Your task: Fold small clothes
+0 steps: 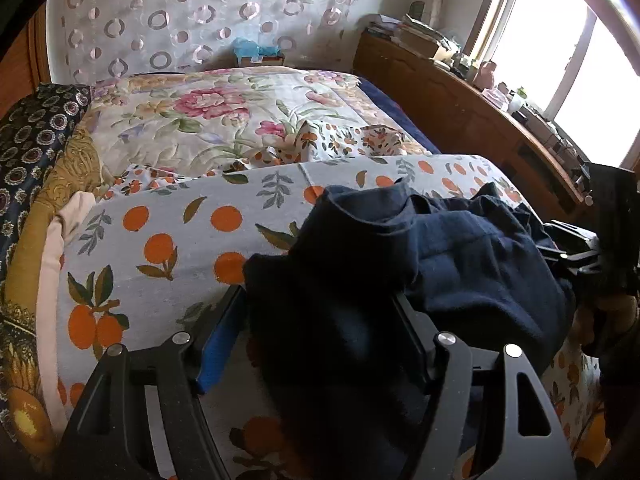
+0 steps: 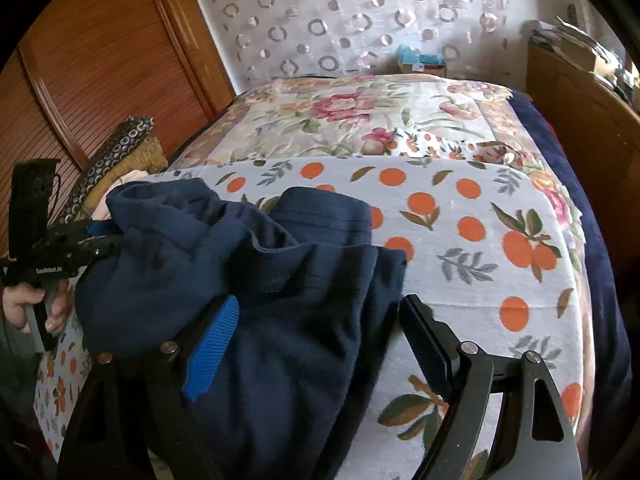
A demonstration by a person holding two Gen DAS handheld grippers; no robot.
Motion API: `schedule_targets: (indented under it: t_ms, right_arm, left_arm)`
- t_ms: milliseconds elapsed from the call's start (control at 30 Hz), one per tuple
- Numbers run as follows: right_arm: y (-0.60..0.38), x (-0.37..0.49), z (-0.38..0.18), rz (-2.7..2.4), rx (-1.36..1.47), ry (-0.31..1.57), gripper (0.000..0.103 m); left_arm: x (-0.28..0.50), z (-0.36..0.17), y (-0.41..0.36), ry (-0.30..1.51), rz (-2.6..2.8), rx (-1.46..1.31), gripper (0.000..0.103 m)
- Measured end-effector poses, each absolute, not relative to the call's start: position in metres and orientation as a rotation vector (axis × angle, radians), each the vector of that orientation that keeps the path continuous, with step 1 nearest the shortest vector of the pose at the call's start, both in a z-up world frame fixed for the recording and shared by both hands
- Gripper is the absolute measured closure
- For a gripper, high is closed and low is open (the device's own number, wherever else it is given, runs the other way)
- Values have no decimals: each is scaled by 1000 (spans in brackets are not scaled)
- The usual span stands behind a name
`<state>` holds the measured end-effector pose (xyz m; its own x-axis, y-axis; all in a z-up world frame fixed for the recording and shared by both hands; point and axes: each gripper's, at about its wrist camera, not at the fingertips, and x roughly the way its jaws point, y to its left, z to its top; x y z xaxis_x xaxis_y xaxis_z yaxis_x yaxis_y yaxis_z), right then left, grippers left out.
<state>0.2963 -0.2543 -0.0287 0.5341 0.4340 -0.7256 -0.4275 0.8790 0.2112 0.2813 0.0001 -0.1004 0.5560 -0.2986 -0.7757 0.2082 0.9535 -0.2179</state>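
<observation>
Both tongs, left [image 1: 320,332] and right [image 2: 320,336], gape around rumpled, soft navy cloth [image 2: 256,280], gripping nothing.

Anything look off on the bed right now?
The navy garment lies bunched and creased on the orange-print sheet, not flat. Farther back, a small orange-print cloth sits crumpled on the floral quilt. No spills or damage visible.

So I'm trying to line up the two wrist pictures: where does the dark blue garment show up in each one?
Left wrist view: the dark blue garment fills the lower centre and right, bunched on the orange-print sheet.
Right wrist view: the garment lies lower left to centre, on the same sheet.
Shared landmark: the blue box at the far end of the bed, against the circle-patterned curtain.
</observation>
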Motion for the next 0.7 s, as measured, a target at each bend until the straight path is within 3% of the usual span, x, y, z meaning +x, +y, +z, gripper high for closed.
schedule_targets:
  t_ms: [133, 167, 233, 300, 333, 467, 700]
  right_arm:
    - [-253, 298, -31, 566, 0, 866, 41]
    - [-256, 299, -31, 575, 1, 869, 51]
    - [-257, 301, -32, 603, 10, 874, 62]
    - [-258, 300, -31, 621, 7, 864, 72]
    - [-259, 298, -30, 622, 6, 852, 76]
    - [-262, 285, -21, 612, 6, 780, 82]
    - [-263, 257, 12, 614, -8, 629, 84]
  left_arm:
    - [283, -102, -1, 925, -318, -105, 35]
    - [282, -101, -1, 924, -323, -103, 42]
    - [282, -100, -2, 921, -333, -100, 54]
    - [279, -97, 0, 917, -336, -108, 81]
    - [276, -94, 1, 912, -340, -114, 83]
    - [259, -73, 3, 848, -363, -135, 87]
    - [217, -27, 7, 703, -366, -139, 88]
